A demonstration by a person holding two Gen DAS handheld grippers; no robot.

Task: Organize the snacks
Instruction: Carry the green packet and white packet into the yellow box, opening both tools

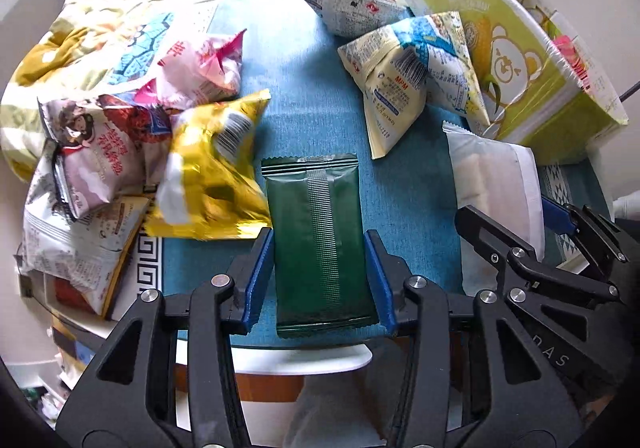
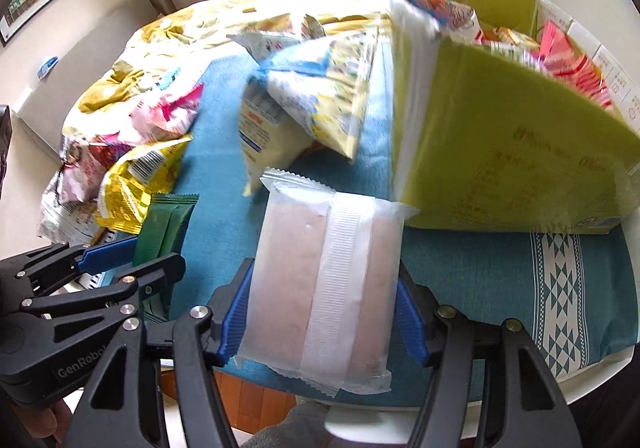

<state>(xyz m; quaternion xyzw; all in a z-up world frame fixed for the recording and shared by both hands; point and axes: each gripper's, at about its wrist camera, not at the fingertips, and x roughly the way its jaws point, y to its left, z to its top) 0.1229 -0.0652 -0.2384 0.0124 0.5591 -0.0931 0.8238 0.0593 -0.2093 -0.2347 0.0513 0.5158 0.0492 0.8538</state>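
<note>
Left wrist view shows my left gripper [image 1: 320, 272] clamped on a dark green snack bar [image 1: 318, 244], its blue pads pressing both long edges, above the blue cloth on the desk [image 1: 308, 88]. Just left of it lies a gold foil bag [image 1: 208, 176] beside a heap of pink and white packets [image 1: 100, 152]. Right wrist view has my right gripper [image 2: 324, 312] clamped around a white wrapped bar [image 2: 320, 280], pads touching its sides. Beyond it stands the green cardboard box [image 2: 500, 136], already holding several packets.
</note>
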